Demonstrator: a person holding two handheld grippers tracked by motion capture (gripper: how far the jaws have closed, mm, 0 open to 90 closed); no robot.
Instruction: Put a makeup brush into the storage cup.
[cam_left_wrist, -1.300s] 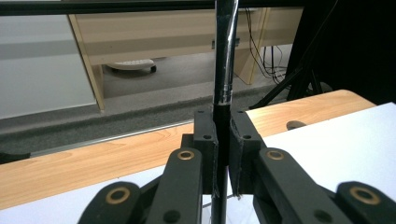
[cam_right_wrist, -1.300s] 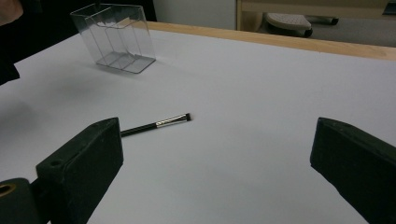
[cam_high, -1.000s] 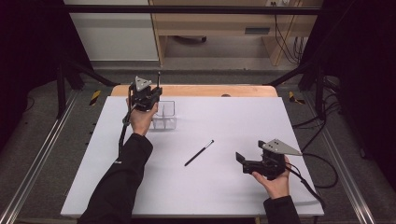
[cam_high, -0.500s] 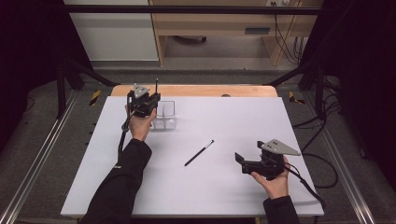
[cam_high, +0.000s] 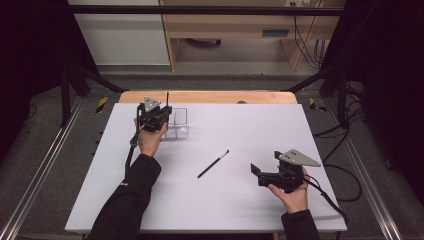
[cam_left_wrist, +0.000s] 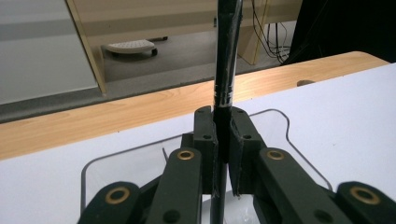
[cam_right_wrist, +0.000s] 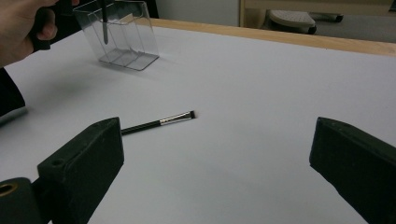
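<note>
Gripper (cam_right_wrist: 219, 163) jaws wide apart; brush (cam_right_wrist: 159, 122) flat on table (cam_right_wrist: 261, 84).

Table (cam_high: 320, 130): white rectangular top with a bare wooden strip (cam_high: 210, 96) along its far edge.

Directly on it:
- Clear plastic organiser (cam_high: 178, 125), compartmented, upright near the far left corner of the white surface, just short of the wooden strip. Taken as the landmark below.
- Slim black brush (cam_high: 213, 164) with a silver ferrule, lying flat on the open white surface, well apart from the organiser, nearer the person and to its right. It lies aslant, its tip end pointing away from the person and to the right.
</note>
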